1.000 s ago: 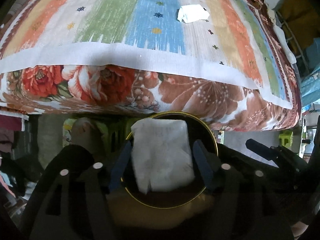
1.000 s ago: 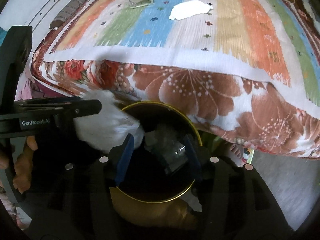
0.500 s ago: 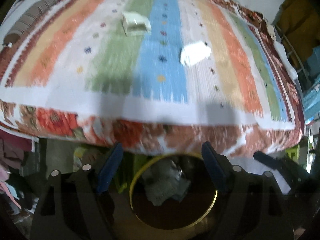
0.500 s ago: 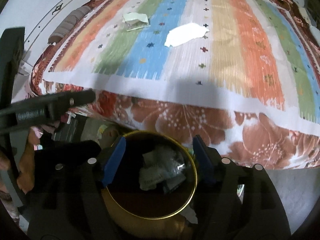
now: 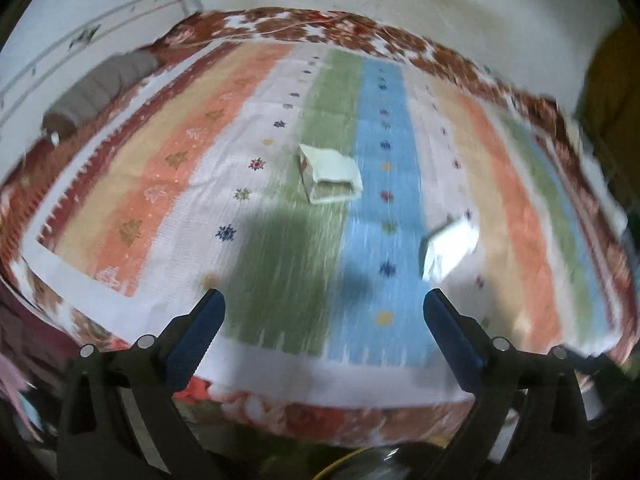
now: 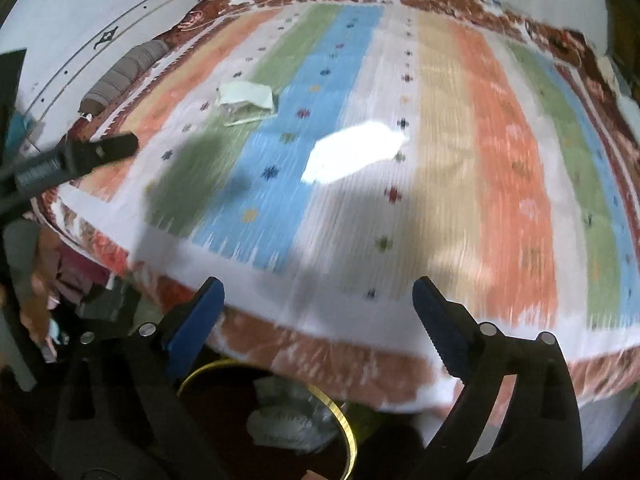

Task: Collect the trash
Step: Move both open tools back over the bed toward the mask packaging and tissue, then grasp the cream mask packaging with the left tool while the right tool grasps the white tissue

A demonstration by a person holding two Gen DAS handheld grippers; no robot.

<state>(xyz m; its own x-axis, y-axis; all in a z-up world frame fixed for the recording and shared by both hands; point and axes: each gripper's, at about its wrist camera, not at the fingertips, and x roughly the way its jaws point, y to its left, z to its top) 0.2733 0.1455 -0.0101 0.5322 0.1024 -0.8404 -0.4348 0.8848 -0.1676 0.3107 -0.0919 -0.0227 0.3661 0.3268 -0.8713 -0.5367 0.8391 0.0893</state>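
Two pieces of trash lie on the striped bedspread [image 5: 280,272]. A pale green crumpled carton [image 5: 330,174] sits on the green stripe, also in the right wrist view [image 6: 246,98]. A white paper scrap [image 5: 450,246] lies to its right, also in the right wrist view [image 6: 354,152]. My left gripper [image 5: 323,322] is open and empty above the bed's near edge. My right gripper [image 6: 318,304] is open and empty too. The gold-rimmed bin [image 6: 344,432] holding crumpled trash sits below the bed edge.
A grey rolled bolster [image 5: 100,88] lies at the bed's far left by the white wall. The left gripper's body [image 6: 72,158] shows at the left of the right wrist view. Clutter lies on the floor left of the bin.
My left gripper let the white paper drop into the bin and opened. Both grippers rose from the bin and now face the bed top.
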